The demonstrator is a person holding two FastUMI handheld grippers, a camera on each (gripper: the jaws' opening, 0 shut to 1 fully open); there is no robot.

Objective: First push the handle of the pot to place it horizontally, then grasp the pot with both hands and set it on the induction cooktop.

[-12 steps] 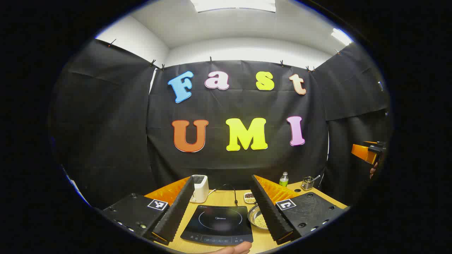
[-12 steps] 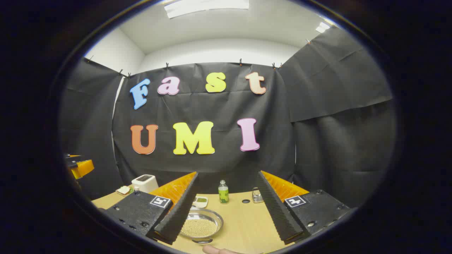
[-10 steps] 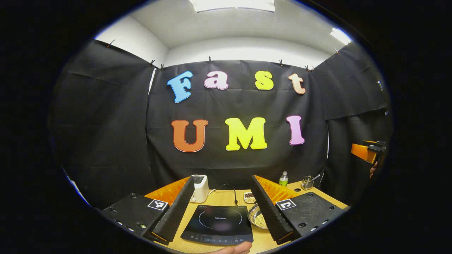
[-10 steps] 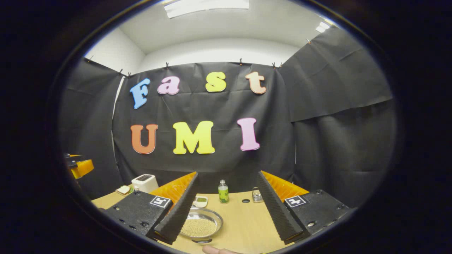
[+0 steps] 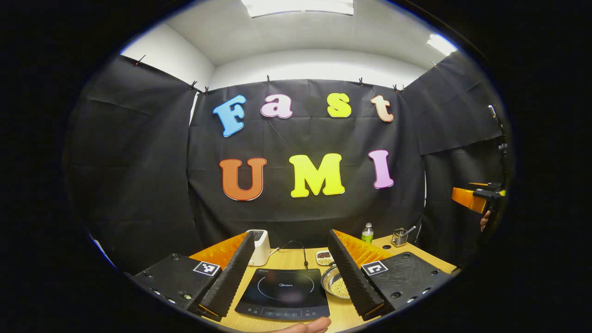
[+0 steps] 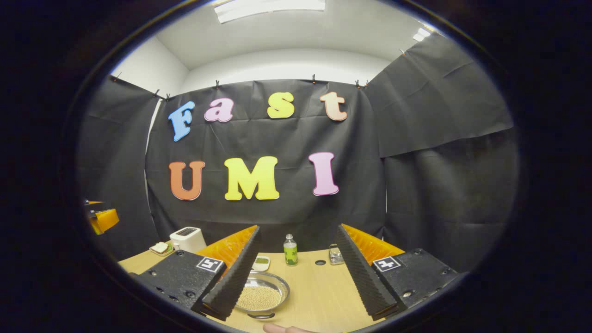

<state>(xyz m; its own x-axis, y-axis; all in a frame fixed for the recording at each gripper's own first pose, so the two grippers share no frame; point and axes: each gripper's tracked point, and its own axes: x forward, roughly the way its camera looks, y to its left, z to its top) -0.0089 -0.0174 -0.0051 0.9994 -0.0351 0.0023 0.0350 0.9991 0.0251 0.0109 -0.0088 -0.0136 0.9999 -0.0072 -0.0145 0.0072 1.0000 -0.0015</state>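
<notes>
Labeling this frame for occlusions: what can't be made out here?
- Metal dish, left gripper view: its right side sits behind a gripper finger.
- Metal dish, right gripper view: left rim behind a finger.
- Small dish, right gripper view: contents too small to tell.
- Cooktop controls, left gripper view: too small.

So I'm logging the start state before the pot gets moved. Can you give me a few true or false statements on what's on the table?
1. Both grippers, left and right, have their fingers spread apart, holding nothing. True.
2. A pot sits on the cooktop. False: its surface is bare.
3. The metal dish holds small pale beads. True.
4. The bottle lies on its side. False: it stands upright.
</notes>
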